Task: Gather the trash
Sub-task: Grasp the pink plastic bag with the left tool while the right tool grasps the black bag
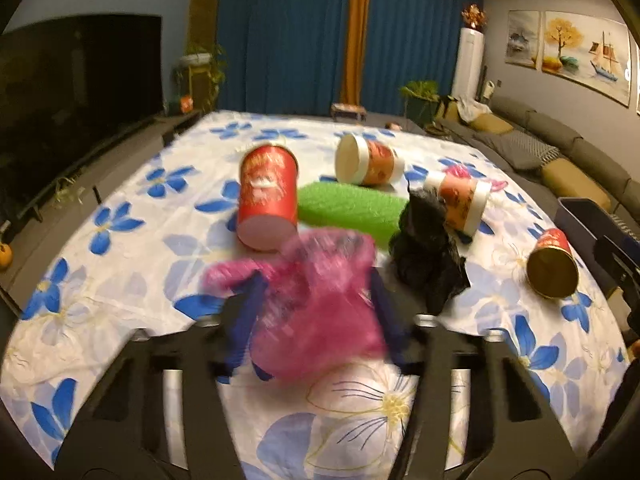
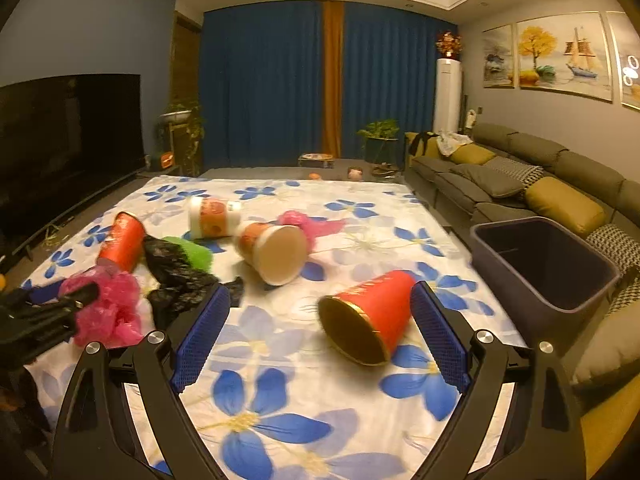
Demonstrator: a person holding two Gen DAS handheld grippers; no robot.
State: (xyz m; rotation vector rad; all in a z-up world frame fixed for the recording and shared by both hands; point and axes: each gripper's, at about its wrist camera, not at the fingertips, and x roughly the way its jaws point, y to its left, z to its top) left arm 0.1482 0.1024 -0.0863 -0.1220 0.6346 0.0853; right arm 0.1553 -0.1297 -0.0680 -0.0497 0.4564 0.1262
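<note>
A crumpled pink plastic bag (image 1: 320, 300) sits between the blue pads of my left gripper (image 1: 316, 312), which is closed around it; it also shows in the right wrist view (image 2: 108, 312). My right gripper (image 2: 320, 332) is open, with a red cup (image 2: 368, 320) lying on its side between its fingers, untouched. Another red cup (image 1: 268, 196), two orange-and-white cups (image 1: 368, 160) (image 1: 460, 200), a black bag (image 1: 428, 248), a green sponge (image 1: 352, 208) and a second pink bag (image 2: 308, 224) lie on the flowered cloth (image 2: 280, 400).
A dark grey bin (image 2: 544, 264) stands at the table's right edge beside a grey sofa (image 2: 520, 184). A TV (image 2: 68, 136) is at the left. Blue curtains are behind the table.
</note>
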